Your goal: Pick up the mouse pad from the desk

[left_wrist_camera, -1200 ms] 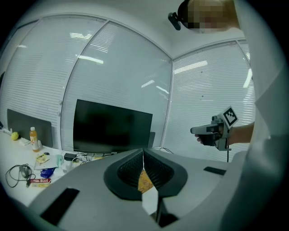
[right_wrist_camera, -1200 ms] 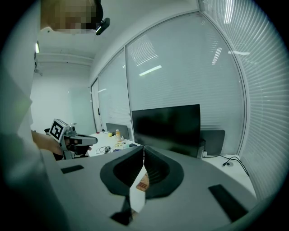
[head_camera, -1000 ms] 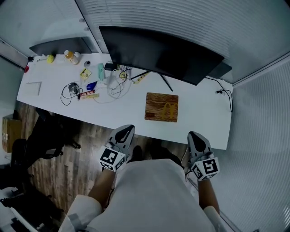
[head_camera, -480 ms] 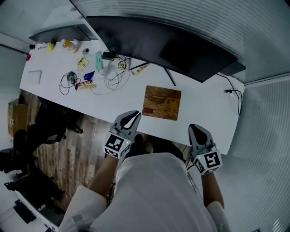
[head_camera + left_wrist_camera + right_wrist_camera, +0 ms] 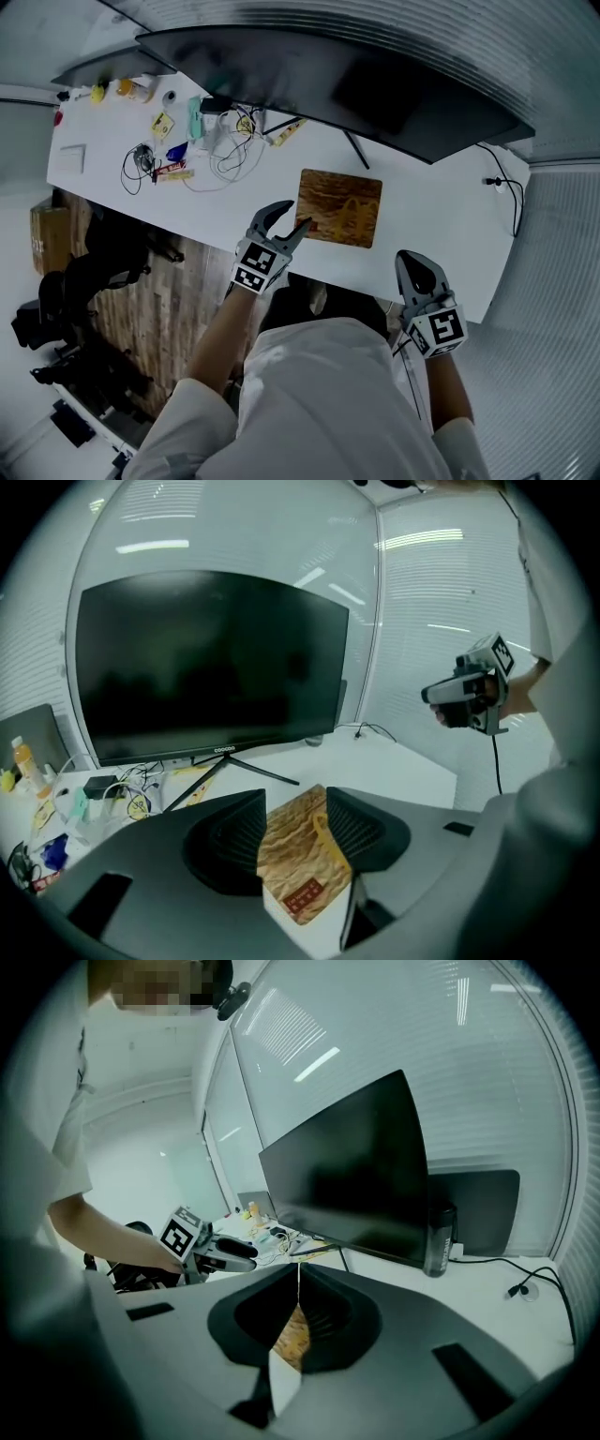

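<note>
On the white desk (image 5: 427, 239), before the wide black curved monitor (image 5: 375, 94), the brown rectangular mouse pad with a yellow arched logo (image 5: 342, 208) lies flat near the front edge. The left gripper (image 5: 294, 216) reaches over that edge to the pad's near left corner. Its jaws have just been opening and stand apart, with the pad showing between them but unpressed. The right gripper (image 5: 415, 265), jaws together on nothing, hangs at the desk's front edge, off to the pad's right.
</note>
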Motion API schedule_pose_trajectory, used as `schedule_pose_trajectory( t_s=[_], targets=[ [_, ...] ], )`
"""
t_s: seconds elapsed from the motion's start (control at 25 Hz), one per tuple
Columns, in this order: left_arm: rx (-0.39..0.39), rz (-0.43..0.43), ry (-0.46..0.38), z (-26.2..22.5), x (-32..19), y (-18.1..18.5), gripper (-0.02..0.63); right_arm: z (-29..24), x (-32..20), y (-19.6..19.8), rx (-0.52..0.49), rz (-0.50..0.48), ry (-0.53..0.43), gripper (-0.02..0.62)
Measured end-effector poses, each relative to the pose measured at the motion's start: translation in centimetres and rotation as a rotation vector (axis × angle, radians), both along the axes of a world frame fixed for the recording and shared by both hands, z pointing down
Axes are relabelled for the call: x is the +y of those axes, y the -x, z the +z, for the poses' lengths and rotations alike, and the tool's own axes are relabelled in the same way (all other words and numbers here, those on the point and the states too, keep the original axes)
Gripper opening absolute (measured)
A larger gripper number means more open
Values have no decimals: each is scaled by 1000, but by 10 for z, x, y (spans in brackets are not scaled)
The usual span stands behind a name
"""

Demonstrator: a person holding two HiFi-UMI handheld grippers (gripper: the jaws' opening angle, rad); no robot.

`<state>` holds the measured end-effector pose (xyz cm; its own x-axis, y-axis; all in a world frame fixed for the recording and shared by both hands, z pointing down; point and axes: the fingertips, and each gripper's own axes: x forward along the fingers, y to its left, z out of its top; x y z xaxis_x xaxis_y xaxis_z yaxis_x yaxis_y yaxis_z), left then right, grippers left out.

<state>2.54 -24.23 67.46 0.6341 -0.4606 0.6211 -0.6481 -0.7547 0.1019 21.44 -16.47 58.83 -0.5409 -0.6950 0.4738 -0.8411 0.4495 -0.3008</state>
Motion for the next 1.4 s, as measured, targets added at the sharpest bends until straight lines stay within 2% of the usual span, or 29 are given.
schedule_pose_trajectory(
  t_s=[0.32, 0.68, 0.96, 1.2, 1.4],
  targets=[
    [-127, 98, 118, 80, -28, -14, 273, 33, -13, 2, -42, -9, 50, 28],
    [-260, 168, 238, 149, -44, -6, 345, 57, -14, 7, -67, -12, 90, 28],
    [-394, 256, 277, 180, -57, -1, 373, 70, -8, 10, -84, -14, 120, 28],
    [-453, 307, 346, 198, -62, -7, 396, 74, -3, 14, -91, -11, 145, 28],
    [-475, 297, 336, 198, -61, -8, 393, 77, -6, 13, -91, -5, 147, 28]
  ],
)
